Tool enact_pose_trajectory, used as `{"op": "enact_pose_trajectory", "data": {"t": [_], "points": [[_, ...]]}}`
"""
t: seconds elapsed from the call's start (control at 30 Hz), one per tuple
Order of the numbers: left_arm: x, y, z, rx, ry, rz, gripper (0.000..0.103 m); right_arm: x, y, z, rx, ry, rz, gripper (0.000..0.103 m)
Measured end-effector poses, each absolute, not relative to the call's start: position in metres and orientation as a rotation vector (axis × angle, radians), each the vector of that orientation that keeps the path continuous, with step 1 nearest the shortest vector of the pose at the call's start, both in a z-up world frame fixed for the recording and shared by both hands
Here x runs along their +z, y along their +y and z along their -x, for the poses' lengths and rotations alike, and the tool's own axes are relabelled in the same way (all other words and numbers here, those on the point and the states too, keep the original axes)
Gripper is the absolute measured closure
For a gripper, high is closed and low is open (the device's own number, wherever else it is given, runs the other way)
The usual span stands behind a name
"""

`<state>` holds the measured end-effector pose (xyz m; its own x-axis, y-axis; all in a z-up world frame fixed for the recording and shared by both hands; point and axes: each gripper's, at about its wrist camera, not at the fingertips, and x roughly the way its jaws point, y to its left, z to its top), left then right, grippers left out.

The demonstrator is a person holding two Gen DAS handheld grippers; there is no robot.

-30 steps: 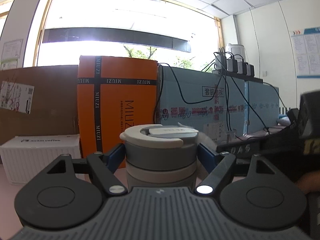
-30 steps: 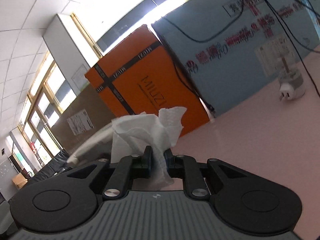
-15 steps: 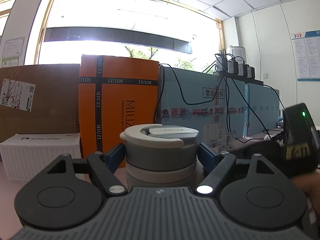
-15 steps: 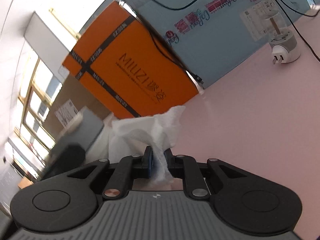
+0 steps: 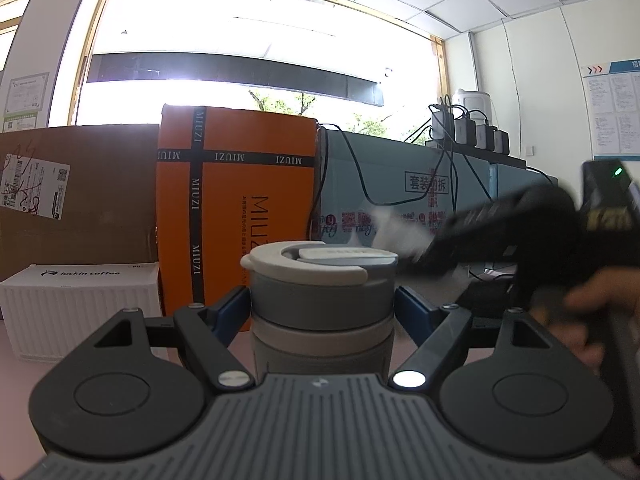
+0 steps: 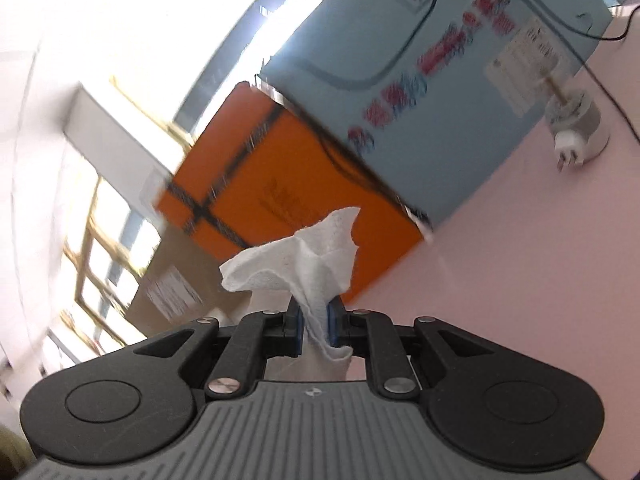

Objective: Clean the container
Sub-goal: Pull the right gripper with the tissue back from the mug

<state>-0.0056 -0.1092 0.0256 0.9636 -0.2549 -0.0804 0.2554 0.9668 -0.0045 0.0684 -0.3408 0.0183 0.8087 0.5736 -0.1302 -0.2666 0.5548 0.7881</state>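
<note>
Now container point(image 5: 322, 300) clamped between left tongs point(image 5: 322, 308); right tongs point(image 6: 314, 326) pinching tissue point(image 6: 296, 260).

Grey lidded container point(image 5: 322, 304) upright; crumpled white tissue point(image 6: 304, 268) beside lid.

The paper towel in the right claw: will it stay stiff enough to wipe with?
Probably not. The paper towel is crumpled and thin, sticking up loosely beyond the right claw, so it should fold on contact. Likely very light.
</note>
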Motion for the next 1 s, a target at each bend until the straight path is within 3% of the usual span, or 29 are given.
{"op": "enact_pose_trajectory", "data": {"t": [0.2,0.47,1.0], "points": [[0.025,-0.109,0.006,-0.258,0.079,-0.007,0.026,0.035,-0.350,-0.061,0.536,0.303,-0.891,0.090],[0.025,-0.109,0.006,-0.259,0.079,-0.008,0.026,0.005,-0.317,-0.080,0.561,0.499,-0.838,0.090],[0.025,-0.109,0.005,-0.259,0.078,-0.009,0.026,-0.040,-0.321,-0.080,0.507,0.676,-0.864,0.090]]}}
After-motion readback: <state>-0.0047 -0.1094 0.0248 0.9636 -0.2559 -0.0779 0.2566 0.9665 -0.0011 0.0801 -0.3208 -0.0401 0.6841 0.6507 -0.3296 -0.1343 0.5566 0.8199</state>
